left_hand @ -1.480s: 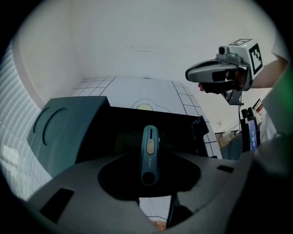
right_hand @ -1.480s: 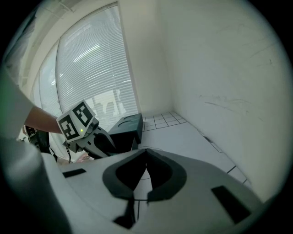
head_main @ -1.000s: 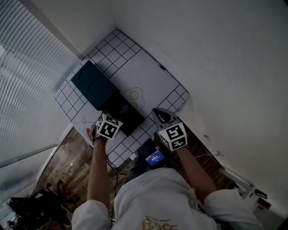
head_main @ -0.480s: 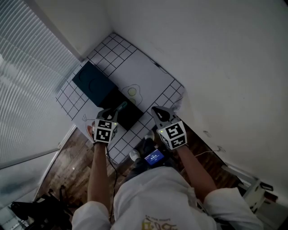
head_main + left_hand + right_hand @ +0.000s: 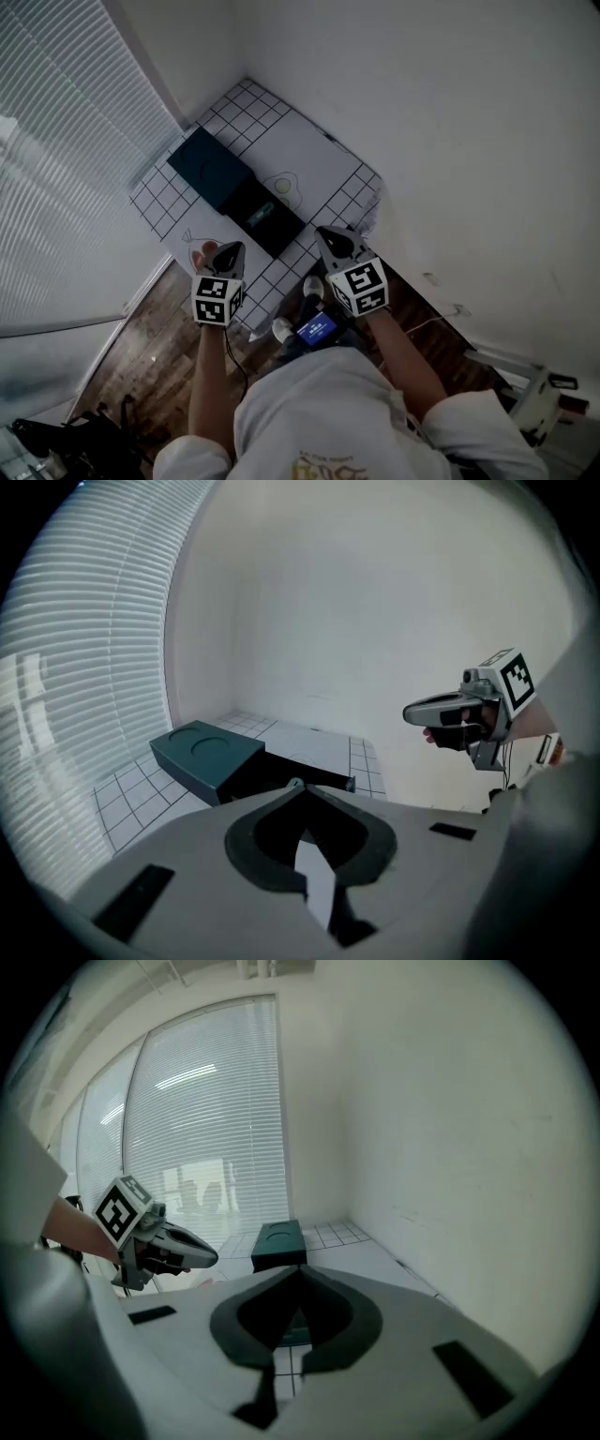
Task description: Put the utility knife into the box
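- Left gripper now sits pulled back from the box, nearer the person than a second ago; its jaws have just closed together with nothing between them.
- Right gripper: jaws together, empty.
- Utility knife lies in the box's black tray, ahead of both grippers and clear of them.

Looks past closed, empty right gripper toward far box on gridded mat; left gripper at left, blinds beyond.

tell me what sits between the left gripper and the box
Only bare grid mat shows between the left gripper and the box, in the head view.
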